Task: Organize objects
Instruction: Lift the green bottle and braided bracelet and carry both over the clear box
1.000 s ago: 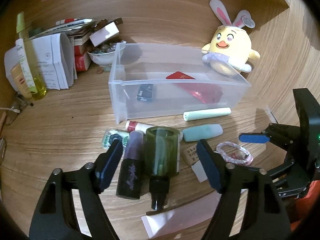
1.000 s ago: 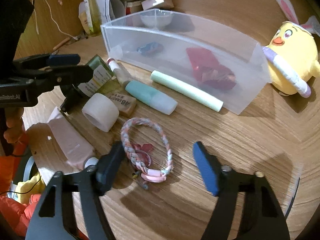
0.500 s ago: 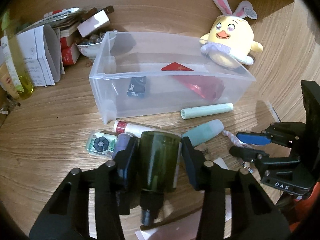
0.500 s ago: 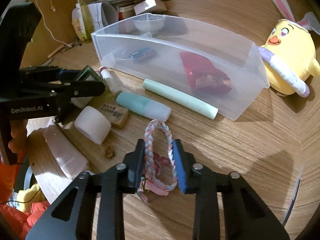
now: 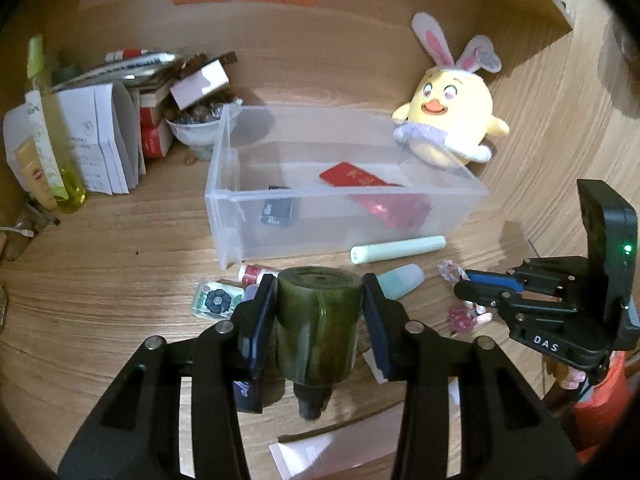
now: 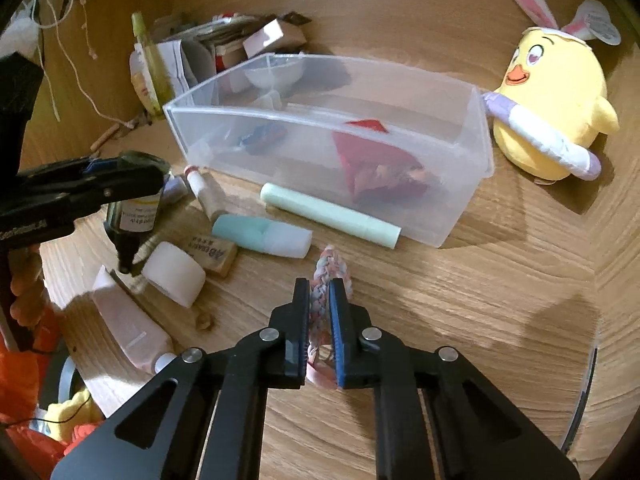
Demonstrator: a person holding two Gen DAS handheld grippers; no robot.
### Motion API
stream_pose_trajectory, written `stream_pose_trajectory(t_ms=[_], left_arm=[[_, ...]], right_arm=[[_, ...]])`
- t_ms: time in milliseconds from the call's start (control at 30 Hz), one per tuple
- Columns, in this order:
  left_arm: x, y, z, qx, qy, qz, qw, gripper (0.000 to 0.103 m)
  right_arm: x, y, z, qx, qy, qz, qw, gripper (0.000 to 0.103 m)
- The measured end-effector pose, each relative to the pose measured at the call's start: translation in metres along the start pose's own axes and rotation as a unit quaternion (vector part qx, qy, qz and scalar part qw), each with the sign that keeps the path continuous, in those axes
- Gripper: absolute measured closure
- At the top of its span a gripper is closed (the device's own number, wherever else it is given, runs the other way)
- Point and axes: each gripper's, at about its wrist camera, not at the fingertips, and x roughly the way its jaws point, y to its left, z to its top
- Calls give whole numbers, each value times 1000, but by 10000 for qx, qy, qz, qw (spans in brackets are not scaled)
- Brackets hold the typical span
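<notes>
My left gripper (image 5: 320,320) is shut on a dark green bottle (image 5: 318,324) and holds it above the desk, cap toward me; the bottle also shows in the right wrist view (image 6: 134,216). My right gripper (image 6: 319,320) is shut on a braided pastel bracelet (image 6: 330,270), lifted slightly off the wood. A clear plastic bin (image 5: 344,194) stands ahead, also in the right wrist view (image 6: 472,168), holding a red packet (image 5: 376,190) and a small dark card (image 5: 278,212).
In front of the bin lie a mint stick (image 6: 330,214), a teal tube (image 6: 262,236), a white roll (image 6: 174,274), an eraser (image 6: 212,256), a pink tube (image 6: 128,326) and a lip balm (image 6: 206,192). A yellow plush chick (image 6: 552,112) sits right; papers and bottles (image 5: 72,140) stand left.
Both grippers closed from open: the left on the green bottle, the right on the bracelet. Both objects have since been lifted off the desk.
</notes>
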Motion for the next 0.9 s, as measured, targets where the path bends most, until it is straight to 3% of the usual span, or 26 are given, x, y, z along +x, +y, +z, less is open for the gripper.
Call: stream_pose_trajectory(t_ms=[500, 633, 800, 900], left_arm=[[-35, -6, 14, -30, -570, -28, 9984, 62], [-38, -4, 17, -116, -623, -62, 9980, 62], [-40, -4, 17, -132, -652, -102, 9977, 62], [-40, -6, 19, -129, -686, -143, 9975, 62]], right_arm=[[-31, -13, 9, 159, -471, -41, 9988, 95], [-26, -16, 7, 182, -157, 98, 9997, 93], [-16, -21, -4, 271, 20, 65, 9996, 56], [-7, -20, -7, 250, 130, 21, 9996, 56]])
